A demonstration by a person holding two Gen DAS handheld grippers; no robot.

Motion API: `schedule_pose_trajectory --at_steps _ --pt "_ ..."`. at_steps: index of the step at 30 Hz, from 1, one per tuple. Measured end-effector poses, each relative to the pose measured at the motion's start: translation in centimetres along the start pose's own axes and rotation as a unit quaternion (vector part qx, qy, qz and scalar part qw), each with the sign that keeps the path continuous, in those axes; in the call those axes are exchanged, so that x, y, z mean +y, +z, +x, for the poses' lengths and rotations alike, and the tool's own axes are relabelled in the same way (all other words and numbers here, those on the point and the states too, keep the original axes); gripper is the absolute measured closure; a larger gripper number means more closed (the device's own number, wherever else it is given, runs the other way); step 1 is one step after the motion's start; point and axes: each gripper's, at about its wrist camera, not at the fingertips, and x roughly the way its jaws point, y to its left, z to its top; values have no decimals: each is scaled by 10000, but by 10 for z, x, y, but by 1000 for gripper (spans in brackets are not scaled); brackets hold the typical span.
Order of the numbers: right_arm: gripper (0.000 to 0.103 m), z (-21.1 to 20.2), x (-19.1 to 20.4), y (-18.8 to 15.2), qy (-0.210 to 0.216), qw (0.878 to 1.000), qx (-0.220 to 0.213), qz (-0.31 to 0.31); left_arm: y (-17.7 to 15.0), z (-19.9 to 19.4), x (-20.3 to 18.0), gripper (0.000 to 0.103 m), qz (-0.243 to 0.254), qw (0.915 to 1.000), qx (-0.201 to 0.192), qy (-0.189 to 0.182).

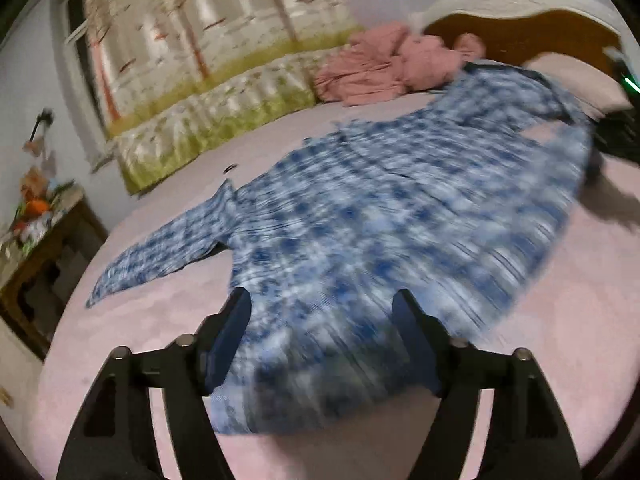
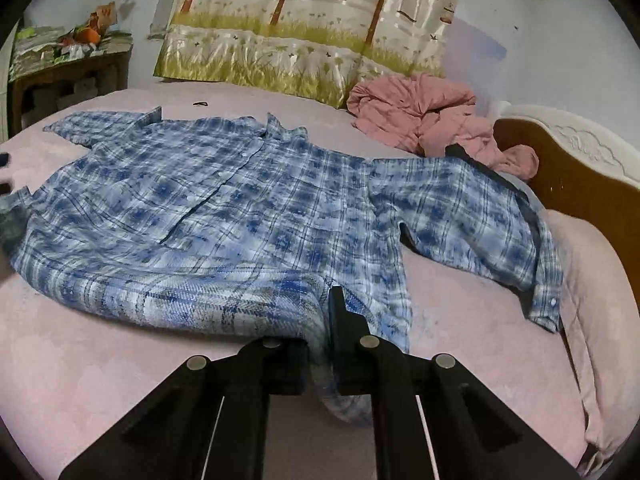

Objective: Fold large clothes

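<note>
A large blue and white plaid shirt [image 2: 240, 208] lies spread front-up on the pink bed sheet [image 2: 80, 360], sleeves out to both sides. It also fills the blurred left wrist view [image 1: 380, 232]. My left gripper [image 1: 322, 312] is open, its fingers wide apart over the shirt's hem edge, with cloth lying between them. My right gripper [image 2: 320, 312] is shut on the shirt's hem, which bunches up between the fingers. The right gripper shows at the far right edge of the left wrist view [image 1: 618, 136].
A crumpled pink garment [image 2: 424, 120] lies at the back by the wooden headboard [image 2: 560, 176]. A pink pillow [image 2: 600, 320] lies at the right. A tree-print curtain [image 2: 304, 28] hangs behind. A cluttered wooden side table [image 2: 68, 64] stands at the left. A small dark item [image 2: 201, 103] lies on the sheet.
</note>
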Motion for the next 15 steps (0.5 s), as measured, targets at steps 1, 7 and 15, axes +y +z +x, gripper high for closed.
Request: schedule_pose_trajectory --at_steps 1,7,15 --pt "94 1 -1 1 3 10000 1 -20 -5 -4 -8 30 170 9998 7 -42" --pt "94 6 -12 15 190 9997 4 121 -29 16 -49 17 1349 9892 507 278" --pt "94 7 -13 19 284 9995 10 114 -21 42 -14 99 730 9907 325 1104"
